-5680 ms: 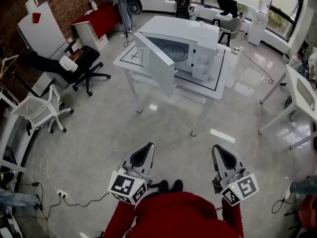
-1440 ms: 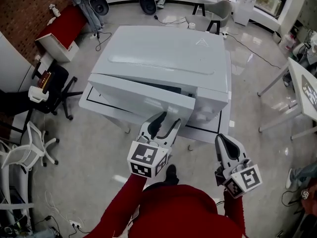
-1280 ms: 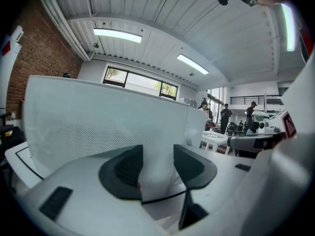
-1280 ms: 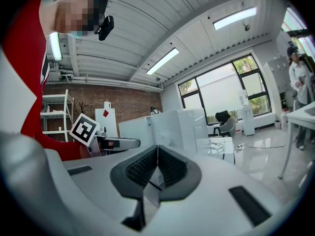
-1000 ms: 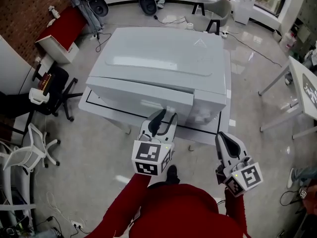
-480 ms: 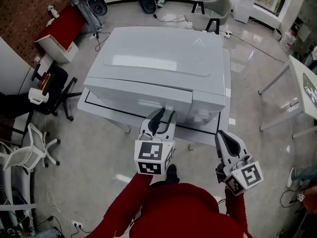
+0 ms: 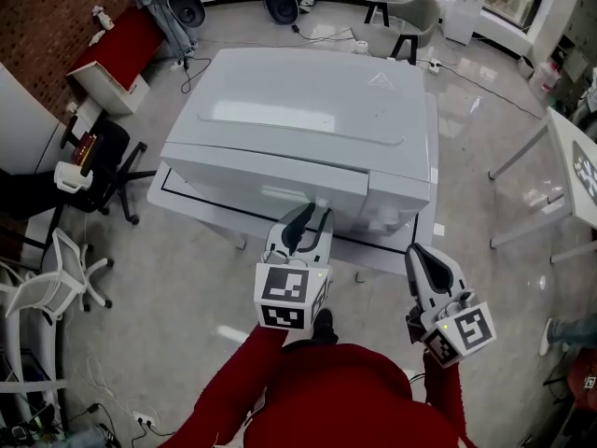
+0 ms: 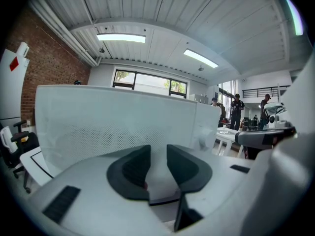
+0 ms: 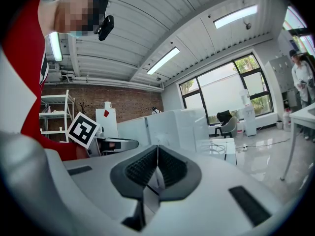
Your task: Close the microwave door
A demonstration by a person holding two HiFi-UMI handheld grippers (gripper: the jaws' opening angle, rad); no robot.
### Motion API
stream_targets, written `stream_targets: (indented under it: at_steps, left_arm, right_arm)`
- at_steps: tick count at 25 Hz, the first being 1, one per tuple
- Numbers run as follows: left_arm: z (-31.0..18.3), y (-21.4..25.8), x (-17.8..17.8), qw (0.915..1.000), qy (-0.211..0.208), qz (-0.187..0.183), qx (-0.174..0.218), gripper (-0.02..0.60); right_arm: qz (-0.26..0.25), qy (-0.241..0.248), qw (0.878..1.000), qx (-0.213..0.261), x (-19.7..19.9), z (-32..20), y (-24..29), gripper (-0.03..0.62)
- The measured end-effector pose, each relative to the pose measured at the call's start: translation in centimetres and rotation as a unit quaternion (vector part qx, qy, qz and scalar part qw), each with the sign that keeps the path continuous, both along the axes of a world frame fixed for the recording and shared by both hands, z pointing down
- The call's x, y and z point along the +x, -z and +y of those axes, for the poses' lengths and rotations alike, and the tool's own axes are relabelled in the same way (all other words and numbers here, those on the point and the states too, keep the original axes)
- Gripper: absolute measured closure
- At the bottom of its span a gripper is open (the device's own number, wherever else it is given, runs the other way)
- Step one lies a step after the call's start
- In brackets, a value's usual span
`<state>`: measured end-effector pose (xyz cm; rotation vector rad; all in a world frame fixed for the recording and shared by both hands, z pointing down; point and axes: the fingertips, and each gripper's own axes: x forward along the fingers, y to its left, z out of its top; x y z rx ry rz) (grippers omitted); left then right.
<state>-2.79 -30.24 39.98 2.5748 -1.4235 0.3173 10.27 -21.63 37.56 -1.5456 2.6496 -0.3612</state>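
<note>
— Left gripper (image 7: 310, 213) is seen at the front of the microwave door (image 7: 270, 183), with its tips at the door's lower right end, just beside the control panel (image 7: 399, 203). Whether contact is made cannot be told. Its jaws have just been drawn closer and are now parted by a narrow gap, with nothing between them.

— And the door itself, how is it compared with earlier?

— Nearly six seconds back it was swung wide open and the microwave (image 7: 308, 110) was viewed from well across the floor. A second and a half ago a dark slit was still shown along the door's top edge. Now the door is lying flush with the front and no gap is seen.

— Right gripper (image 7: 422, 255)?

— It is held low and to the right, apart from the microwave, just off the counter (image 7: 168, 192) corner. Its pads are pressed together, and nothing is pinched. Hardly any shift is noted there since the earlier frames.

— Edges and room?

— Most of the counter is taken up by the microwave, and only a thin margin with a black outline is left bare along the front and the left. Open floor (image 7: 177, 287) is seen on the left, between the counter and a black office chair (image 7: 93, 171). A white chair (image 7: 56, 278) is placed further down, near the wall. On the right, a strip of shiny floor is left between the counter and a second white table (image 7: 571, 171).
</note>
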Motion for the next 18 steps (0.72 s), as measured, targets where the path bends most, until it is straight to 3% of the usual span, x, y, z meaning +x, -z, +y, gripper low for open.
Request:
stream_targets:
  at_steps: [6,10,14,18]
  left_arm:
    - [-0.6,-0.1,0.3,0.9999,-0.009,0.008,-0.009,0.468]
    - [-1.0,-0.1,0.1,0.9998,-0.001,0.015,-0.009,0.492]
    - [-1.1,0.0,0.1,0.9997,-0.004,0.021,-0.009,0.494]
    - [-1.0,0.0,0.3,0.9998,-0.008,0.019,-0.007,0.492]
  right_arm:
    - [0.021,-0.002,1.000,-0.012,0.1,0.1,-1.0,0.579]
    - [-0.012,0.004,1.000,0.003,-0.9,-0.1,0.3,0.579]
    - [0.008,-0.004,1.000,-0.008,-0.3,0.0,-0.5,0.579]
    - [-0.010,-0.002,1.000,0.000,-0.8,0.1,0.2,0.579]
